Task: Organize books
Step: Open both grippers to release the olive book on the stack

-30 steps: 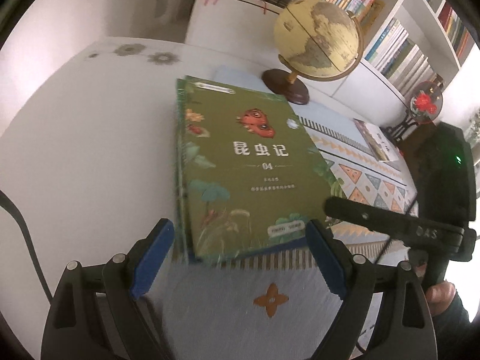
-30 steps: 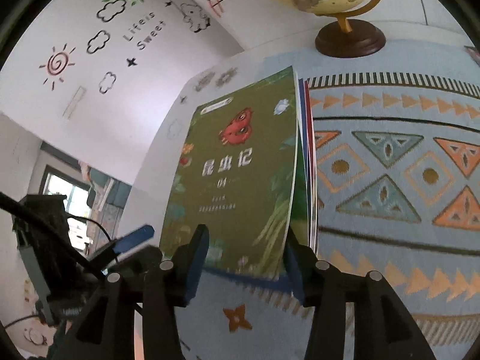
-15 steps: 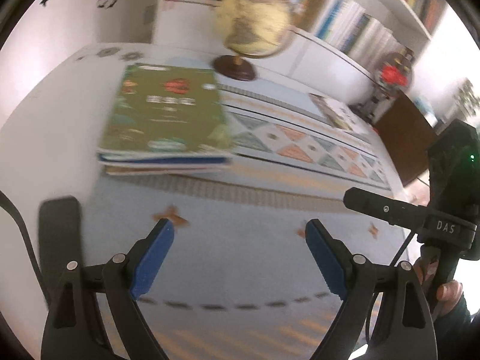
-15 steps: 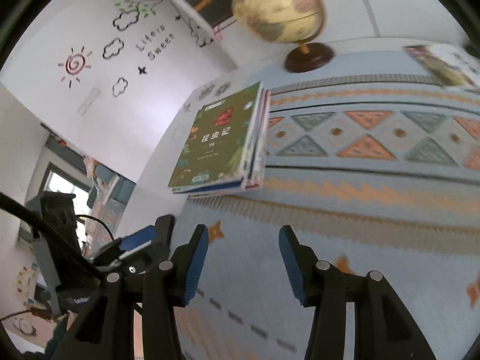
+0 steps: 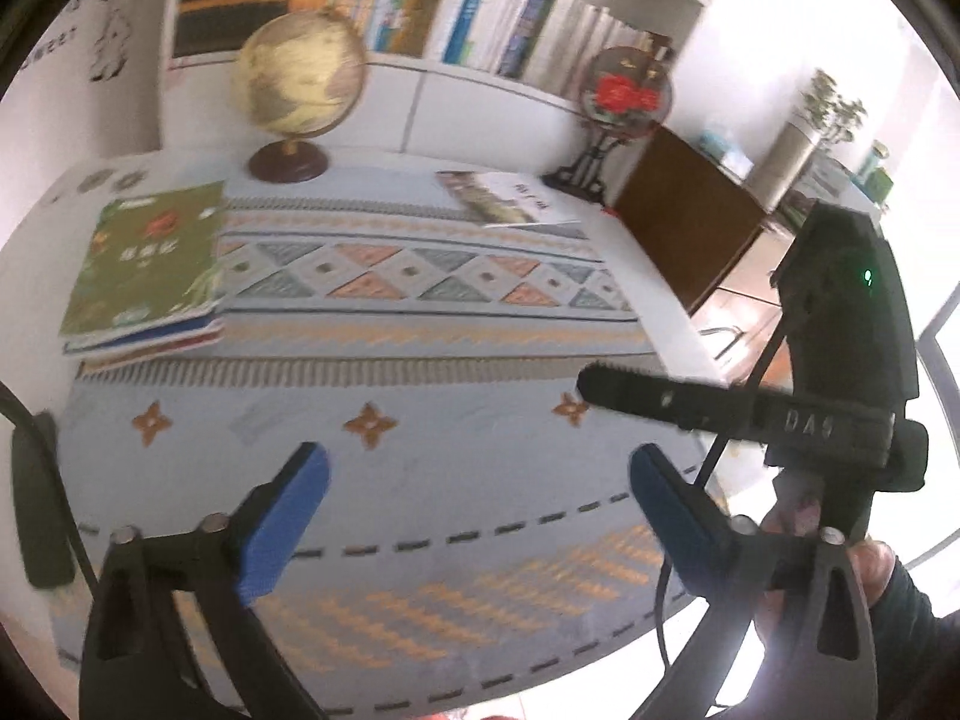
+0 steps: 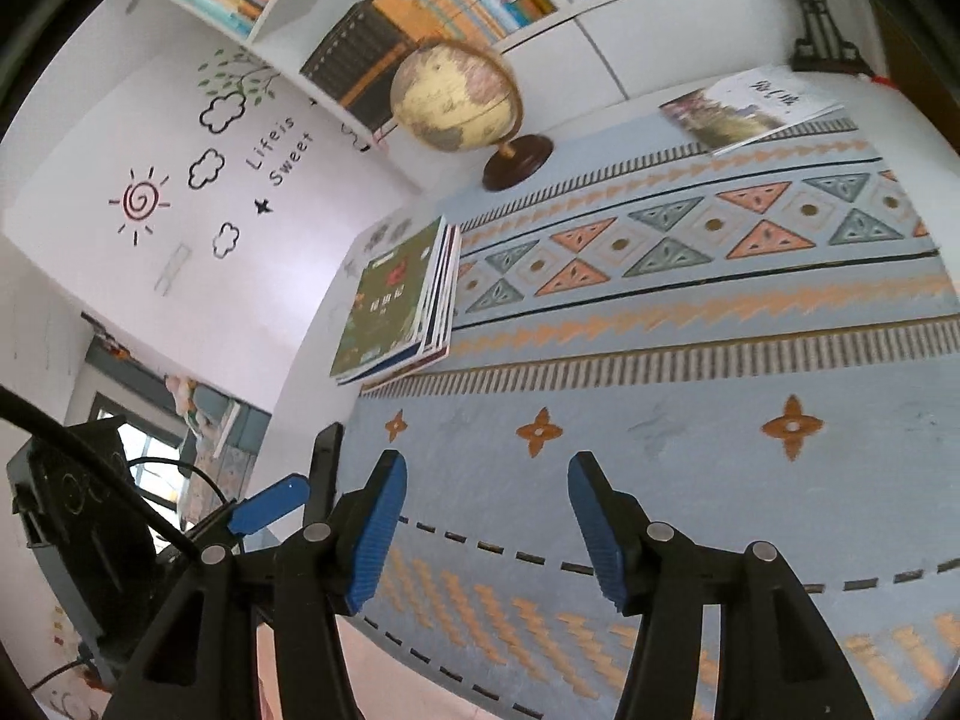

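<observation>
Both grippers are hanging over the patterned table runner [image 5: 420, 324] with nothing between their blue pads: the left gripper [image 5: 480, 480] is spreading wide, and the right gripper [image 6: 487, 510] is opening from about half width. Well apart from them, the stack of books [image 5: 144, 276], green cover on top, is lying at the runner's far left end, near the globe [image 5: 297, 84]. Another book [image 6: 750, 108] is lying alone at the far right.

Glossy paper book stack [image 5: 144, 264] on woven cloth mat [image 5: 420, 420].
</observation>
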Demonstrator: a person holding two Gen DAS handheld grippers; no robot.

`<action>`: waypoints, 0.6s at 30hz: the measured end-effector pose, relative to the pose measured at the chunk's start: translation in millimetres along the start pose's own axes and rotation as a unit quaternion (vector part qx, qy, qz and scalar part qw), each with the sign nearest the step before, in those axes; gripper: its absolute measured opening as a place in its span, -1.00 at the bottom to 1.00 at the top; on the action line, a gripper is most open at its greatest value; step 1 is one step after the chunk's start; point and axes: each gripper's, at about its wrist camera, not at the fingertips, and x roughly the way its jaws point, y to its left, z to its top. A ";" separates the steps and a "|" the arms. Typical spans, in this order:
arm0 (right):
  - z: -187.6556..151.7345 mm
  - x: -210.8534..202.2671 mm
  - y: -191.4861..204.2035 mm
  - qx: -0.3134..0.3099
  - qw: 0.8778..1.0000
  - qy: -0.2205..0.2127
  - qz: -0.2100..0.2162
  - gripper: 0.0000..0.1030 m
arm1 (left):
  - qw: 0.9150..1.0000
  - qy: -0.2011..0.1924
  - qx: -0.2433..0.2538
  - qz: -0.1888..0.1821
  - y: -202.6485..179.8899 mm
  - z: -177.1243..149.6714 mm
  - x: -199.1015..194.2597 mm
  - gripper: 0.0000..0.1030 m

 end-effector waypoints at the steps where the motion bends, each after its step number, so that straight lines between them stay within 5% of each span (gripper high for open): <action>1: -0.2 -2.6 -3.0 0.000 1.000 -0.001 -0.007 0.06 | 1.000 -0.002 0.000 -0.007 -2.6 3.0 4.2 0.98; 9: 21.0 10.3 -59.3 0.041 0.997 0.019 -0.067 0.06 | 0.998 0.023 -0.009 -0.061 -0.8 48.9 73.8 0.98; 18: 78.9 48.0 -101.5 0.081 0.992 0.019 -0.096 0.06 | 0.996 0.045 -0.002 -0.072 29.0 101.5 130.7 0.98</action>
